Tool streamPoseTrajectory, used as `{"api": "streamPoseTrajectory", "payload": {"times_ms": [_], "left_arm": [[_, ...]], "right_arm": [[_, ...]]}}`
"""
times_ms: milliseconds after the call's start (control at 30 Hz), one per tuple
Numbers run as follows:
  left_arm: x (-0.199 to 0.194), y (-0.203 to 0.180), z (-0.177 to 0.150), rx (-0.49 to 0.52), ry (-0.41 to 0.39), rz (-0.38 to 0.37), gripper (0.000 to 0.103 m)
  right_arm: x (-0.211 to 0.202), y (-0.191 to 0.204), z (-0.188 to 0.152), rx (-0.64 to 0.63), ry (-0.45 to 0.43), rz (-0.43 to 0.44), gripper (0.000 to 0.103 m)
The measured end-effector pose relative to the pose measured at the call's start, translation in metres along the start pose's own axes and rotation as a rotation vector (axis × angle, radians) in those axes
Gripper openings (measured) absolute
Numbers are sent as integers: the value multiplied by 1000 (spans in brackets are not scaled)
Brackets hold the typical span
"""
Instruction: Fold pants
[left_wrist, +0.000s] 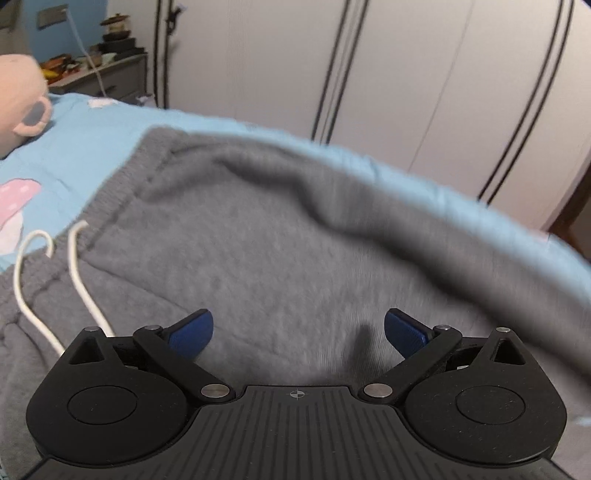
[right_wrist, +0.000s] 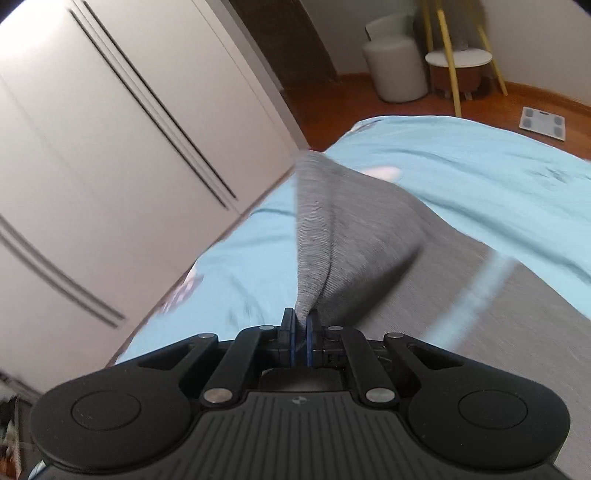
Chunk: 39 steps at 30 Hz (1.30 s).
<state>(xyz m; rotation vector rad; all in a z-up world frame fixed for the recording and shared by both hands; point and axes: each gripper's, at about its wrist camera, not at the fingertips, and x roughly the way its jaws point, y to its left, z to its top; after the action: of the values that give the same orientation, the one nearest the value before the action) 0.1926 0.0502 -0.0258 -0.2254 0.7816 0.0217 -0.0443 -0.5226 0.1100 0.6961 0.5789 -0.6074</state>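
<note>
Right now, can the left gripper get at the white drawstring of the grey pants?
Probably yes. The left gripper stands open and holds nothing, above the grey pants. The white drawstring lies bare on the waistband just to its left, and nothing covers it or stands between them.

Both wrist views close above grey pants (left_wrist: 258, 240) on blue bed (right_wrist: 461, 155), angled down, facing wardrobe (left_wrist: 406, 74)

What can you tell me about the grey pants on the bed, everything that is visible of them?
The grey knitted sweatpants look soft and fleecy, with a ribbed waistband and a white drawstring. They lie spread on the light blue bedsheet, partly rumpled. The right gripper is shut on a ribbed edge, lifting it into a tented fold. The left gripper is open above the fabric.
</note>
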Motion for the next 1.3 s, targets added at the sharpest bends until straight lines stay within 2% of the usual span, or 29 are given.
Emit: {"api": "streamPoseTrajectory", "payload": {"times_ms": [67,133,233,267,300,367,467,567,667,833,867,900,967,1033,1067,1100,1133,1167,1200,1233,1300], "left_arm": [[-11,4,8,-17,-36,-14,103],[-19,4,18,1,-76,-62,103],[-20,-1,37,104,-152,-133,103],[-16,-3,48,135,-147,-113,103],[-8,-5,63,154,-108,-59,103],[11,-6,90,147,-10,-19,103],[47,-1,128,52,129,27,103],[82,0,157,11,219,101,103],[102,2,171,11,261,107,103],[138,-1,173,27,404,118,103],[144,-1,170,29,430,123,100],[149,0,166,29,450,143,87],[154,3,158,56,468,202,69],[151,9,151,68,453,190,61],[146,12,150,61,444,187,52],[140,16,150,44,436,177,40],[131,20,152,26,421,162,34],[123,25,154,13,405,147,25],[115,30,155,-3,395,134,22],[104,37,156,-25,380,113,21],[78,50,153,-49,338,60,19]], "right_arm": [[-23,-33,-41,-24,39,-34,5],[-22,-73,-72,-8,106,-116,2],[-7,-122,-97,12,141,-279,0],[-8,-132,-99,32,124,-249,0],[-10,-137,-97,65,114,-217,0],[-13,-141,-91,86,101,-177,1],[-7,-144,-85,96,97,-188,1],[-6,-152,-86,132,88,-165,2],[-9,-153,-94,138,71,-153,2],[-9,-159,-97,177,47,-142,2],[-8,-158,-97,171,46,-148,2],[-7,-156,-96,161,47,-157,2],[-6,-151,-95,140,47,-174,3],[-6,-148,-94,126,48,-181,7],[-6,-148,-93,125,50,-167,11],[-7,-148,-93,126,51,-143,23],[-8,-147,-93,128,57,-109,41],[-9,-146,-92,129,64,-89,49],[-10,-143,-90,124,71,-84,61],[-11,-140,-89,122,71,-92,67],[-15,-139,-87,135,69,-101,69]]}}
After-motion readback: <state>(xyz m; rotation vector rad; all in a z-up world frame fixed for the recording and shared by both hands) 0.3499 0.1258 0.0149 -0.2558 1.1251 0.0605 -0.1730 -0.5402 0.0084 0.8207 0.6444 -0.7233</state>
